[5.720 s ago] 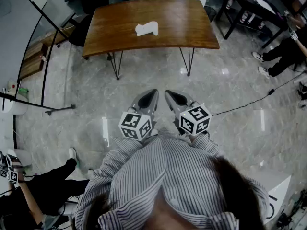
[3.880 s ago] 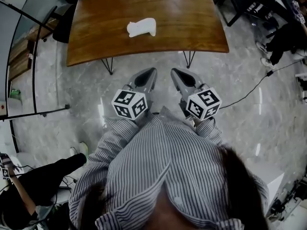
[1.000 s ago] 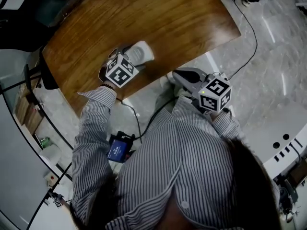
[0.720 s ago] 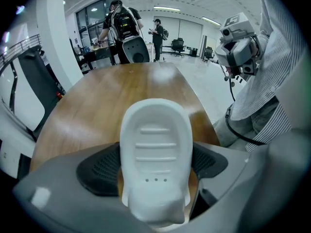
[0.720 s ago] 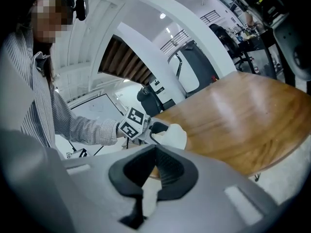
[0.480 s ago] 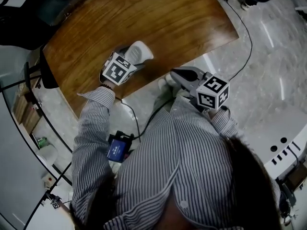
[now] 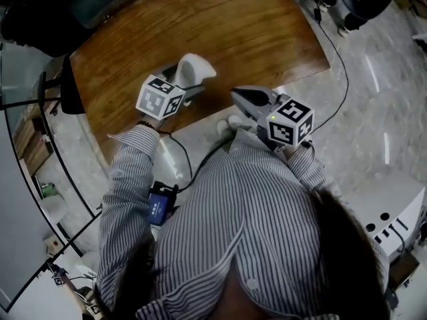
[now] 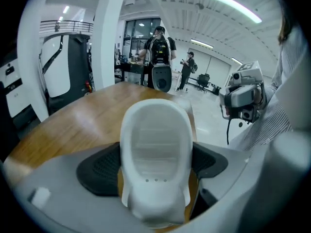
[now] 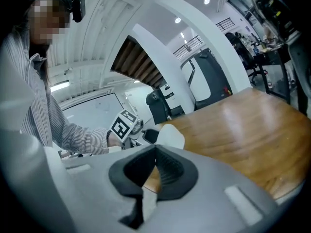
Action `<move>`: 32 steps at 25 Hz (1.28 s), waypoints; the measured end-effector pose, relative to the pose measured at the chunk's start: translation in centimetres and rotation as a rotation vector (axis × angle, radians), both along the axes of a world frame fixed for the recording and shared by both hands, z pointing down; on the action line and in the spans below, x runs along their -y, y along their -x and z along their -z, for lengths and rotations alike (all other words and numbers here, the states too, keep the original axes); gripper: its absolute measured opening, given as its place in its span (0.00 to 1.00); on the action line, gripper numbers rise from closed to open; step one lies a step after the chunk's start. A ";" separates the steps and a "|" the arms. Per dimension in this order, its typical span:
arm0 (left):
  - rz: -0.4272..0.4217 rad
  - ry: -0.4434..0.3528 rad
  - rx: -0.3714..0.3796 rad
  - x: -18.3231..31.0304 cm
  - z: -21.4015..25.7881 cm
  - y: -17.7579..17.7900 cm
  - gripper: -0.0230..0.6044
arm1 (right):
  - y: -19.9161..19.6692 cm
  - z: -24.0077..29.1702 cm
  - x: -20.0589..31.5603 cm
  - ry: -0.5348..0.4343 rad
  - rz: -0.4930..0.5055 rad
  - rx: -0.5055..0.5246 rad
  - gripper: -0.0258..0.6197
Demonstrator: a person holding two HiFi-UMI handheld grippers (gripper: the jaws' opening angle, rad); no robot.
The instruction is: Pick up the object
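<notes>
The object is a white moulded plastic piece (image 7: 197,65) with a hollow, ribbed face (image 8: 155,140). My left gripper (image 7: 181,80) is shut on it, one dark pad (image 8: 99,171) pressed to each side, and holds it over the near part of the wooden table (image 7: 253,25). It seems to be just off the tabletop. My right gripper (image 7: 238,97) hangs over the table's near edge, to the right of the object, shut with nothing between its pads (image 9: 167,171). In the right gripper view the white piece (image 9: 170,136) and the left gripper's marker cube (image 9: 124,125) show beyond the jaws.
The table's near edge (image 7: 200,115) runs just under both grippers, with grey marble floor (image 7: 373,125) below. A black cable (image 7: 340,59) trails over the floor at right. Dark stands (image 7: 63,99) are left of the table. People (image 8: 160,47) stand far behind.
The left gripper closed round the white piece and has raised it a little, up and to the right. The right gripper stayed by the table edge.
</notes>
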State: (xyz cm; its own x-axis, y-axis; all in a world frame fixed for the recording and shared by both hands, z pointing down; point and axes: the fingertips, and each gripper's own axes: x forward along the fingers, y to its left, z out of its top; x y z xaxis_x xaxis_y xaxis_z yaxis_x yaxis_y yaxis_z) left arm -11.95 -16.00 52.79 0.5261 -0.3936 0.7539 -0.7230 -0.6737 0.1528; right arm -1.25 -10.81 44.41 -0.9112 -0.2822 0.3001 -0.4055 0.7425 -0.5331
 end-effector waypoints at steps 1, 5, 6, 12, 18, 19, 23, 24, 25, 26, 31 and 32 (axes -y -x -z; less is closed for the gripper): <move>0.027 -0.019 -0.015 0.0 0.9 -0.1 0.75 | 0.1 0.4 0.2 -0.013 0.012 0.005 0.04; 0.134 -0.096 -0.099 -0.6 4.7 0.1 0.75 | 1.5 1.9 0.5 -0.054 0.061 0.024 0.04; 0.162 -0.113 -0.128 -0.8 5.6 0.2 0.75 | 1.9 2.2 0.6 -0.061 0.070 0.028 0.04; 0.335 -0.202 -0.345 -1.8 9.9 1.7 0.75 | 4.5 4.0 1.1 -0.117 0.070 0.054 0.04; 0.489 -0.297 -0.518 -3.5 12.2 3.6 0.75 | 5.4 6.1 2.4 -0.219 0.003 0.091 0.04; 0.507 -0.316 -0.541 -3.7 12.6 3.9 0.75 | 5.5 6.4 2.6 -0.233 -0.009 0.100 0.04; 0.549 -0.412 -0.649 -4.8 14.5 4.7 0.75 | 6.2 7.1 3.0 -0.268 -0.033 0.116 0.04; 0.561 -0.429 -0.676 -5.0 14.9 4.9 0.75 | 6.5 7.0 2.9 -0.267 -0.028 0.114 0.04; 0.575 -0.443 -0.699 -5.2 15.1 5.1 0.75 | 6.9 6.9 2.7 -0.266 -0.020 0.111 0.04; 0.591 -0.453 -0.718 -5.4 15.1 5.3 0.75 | 7.1 6.8 2.6 -0.266 -0.012 0.108 0.04; 0.650 -0.464 -0.775 -6.4 14.5 6.0 0.75 | 7.9 6.3 1.9 -0.273 0.017 0.091 0.04; 0.655 -0.458 -0.774 -6.6 14.3 6.0 0.75 | 7.9 6.2 1.8 -0.273 0.020 0.084 0.04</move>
